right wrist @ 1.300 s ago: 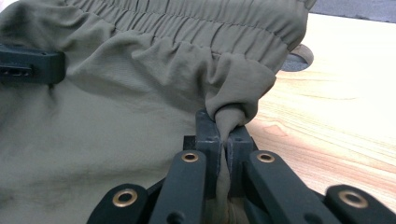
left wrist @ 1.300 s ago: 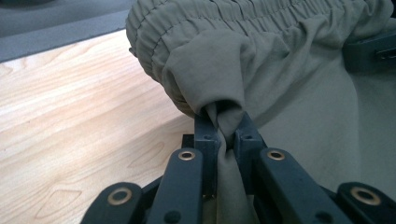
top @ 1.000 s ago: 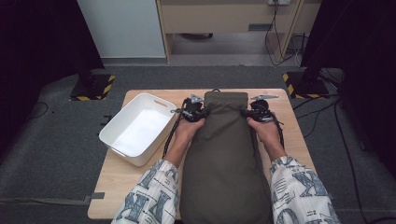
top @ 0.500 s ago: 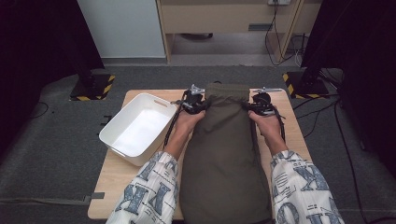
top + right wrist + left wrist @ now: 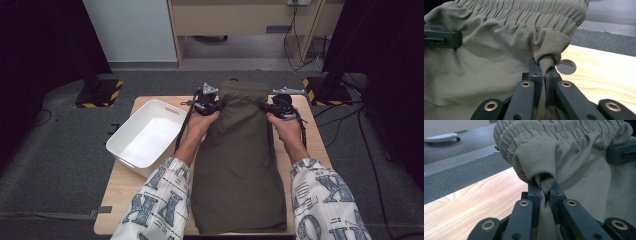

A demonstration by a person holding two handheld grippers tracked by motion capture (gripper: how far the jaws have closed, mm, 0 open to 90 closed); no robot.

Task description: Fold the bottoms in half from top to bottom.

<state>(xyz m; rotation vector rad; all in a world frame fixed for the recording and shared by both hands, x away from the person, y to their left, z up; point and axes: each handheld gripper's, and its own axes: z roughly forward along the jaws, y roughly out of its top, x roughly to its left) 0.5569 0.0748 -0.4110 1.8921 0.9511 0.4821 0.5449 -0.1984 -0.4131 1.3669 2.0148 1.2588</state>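
Observation:
Olive-green trousers (image 5: 240,150) lie lengthwise down the middle of the wooden table (image 5: 130,180), with the elastic waistband (image 5: 245,89) hanging just past the far edge. My left gripper (image 5: 210,103) is shut on a pinch of cloth at the garment's left side just below the waistband; the fold (image 5: 544,185) sits squeezed between its jaws. My right gripper (image 5: 278,106) is shut on the matching fold (image 5: 545,65) at the right side. The gathered waistband (image 5: 564,130) (image 5: 524,12) rises beyond each pinch. Both hands hold the grippers level with each other.
A white plastic bin (image 5: 145,137) stands on the table's left part, overhanging its left edge. A round hole (image 5: 566,67) is cut in the tabletop near the right gripper. Cables and yellow-black striped stand feet (image 5: 100,92) lie on the grey floor beyond.
Both grippers have moved toward the far edge of the table, dragging the trousers' top end with them; the waistband now overhangs that edge.

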